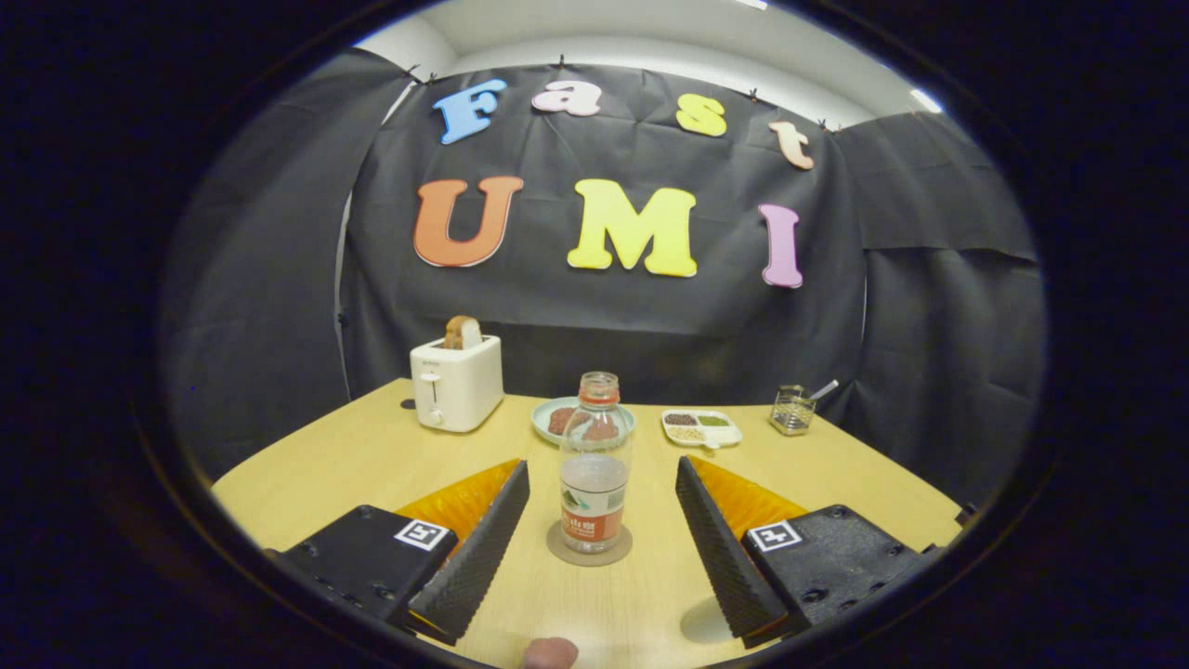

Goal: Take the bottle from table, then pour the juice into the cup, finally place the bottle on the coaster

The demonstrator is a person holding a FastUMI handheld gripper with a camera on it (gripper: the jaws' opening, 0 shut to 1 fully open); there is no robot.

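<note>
Gripper (602,478) first: I am holding it low over the table with its two ribbed black fingers (478,548) spread wide, one on each side of the bottle (594,465), and neither is touching it. Nothing is being gripped.

Between the fingertips the bottle is standing upright on a round brown coaster (589,546), its long axis running straight up from the table and its open mouth pointing at the ceiling. It is wearing no cap. It is clear plastic with a white and orange label around the lower part, and I cannot tell how much liquid is sitting in it.

Beyond the bottle a pale blue plate (548,413) is lying on the table with something reddish brown on it. Just to the right of that, a small white divided dish (701,427) is holding little heaps of brown, green and pale grains. Farther right, a small clear glass container (792,410) is standing near the table's far edge with a stick or spoon leaning out of it. To the left, a white toaster (456,383) is standing with a slice of bread (462,332) poking out of the top.

I am working over a light wooden table (344,465), smooth and pale yellow. Black cloth is hanging behind it as the booth's wall, with a white ceiling showing above. At the near edge, between the fingers, a fingertip of my hand (548,653) is showing.
</note>
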